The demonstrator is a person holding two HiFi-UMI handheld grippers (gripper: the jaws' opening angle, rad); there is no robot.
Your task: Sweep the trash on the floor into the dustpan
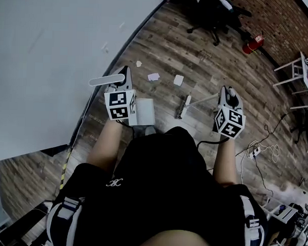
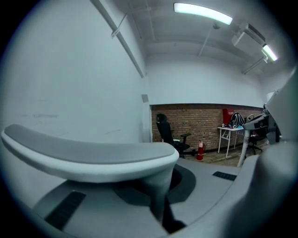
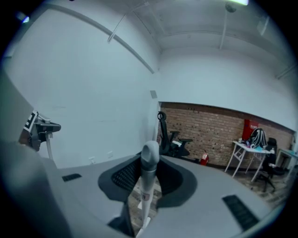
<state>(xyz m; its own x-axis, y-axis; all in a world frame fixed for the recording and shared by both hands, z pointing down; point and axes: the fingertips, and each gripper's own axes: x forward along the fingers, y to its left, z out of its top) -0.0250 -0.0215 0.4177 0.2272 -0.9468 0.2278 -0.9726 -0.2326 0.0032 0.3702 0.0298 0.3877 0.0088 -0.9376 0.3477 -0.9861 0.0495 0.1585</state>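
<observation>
Our left gripper [image 1: 123, 79] is clamped on the dustpan handle [image 2: 93, 155], and the light, stiff pan [image 1: 144, 110] rests on the floor [image 1: 206, 66] near our feet. The paper scraps [image 1: 153, 76] just beyond look flimsy and likely to skitter. Our right gripper [image 1: 228, 95] is closed near the top of the slim, probably slick broom handle [image 3: 148, 176], with its brush head [image 1: 185, 107] beside the pan.

The brown wood-plank floor [image 1: 216, 61] carries a pale grey plastic dustpan [image 1: 144, 112]. Just right of the dustpan rests a white-bristled broom head [image 1: 185, 107]. Beyond the dustpan lie three small white paper scraps [image 1: 153, 76], set apart. Far beyond it, rightward, stand a black office chair [image 1: 210, 16] and a red fire extinguisher [image 1: 252, 43]. White cables [image 1: 259, 149] lie well to its right.
</observation>
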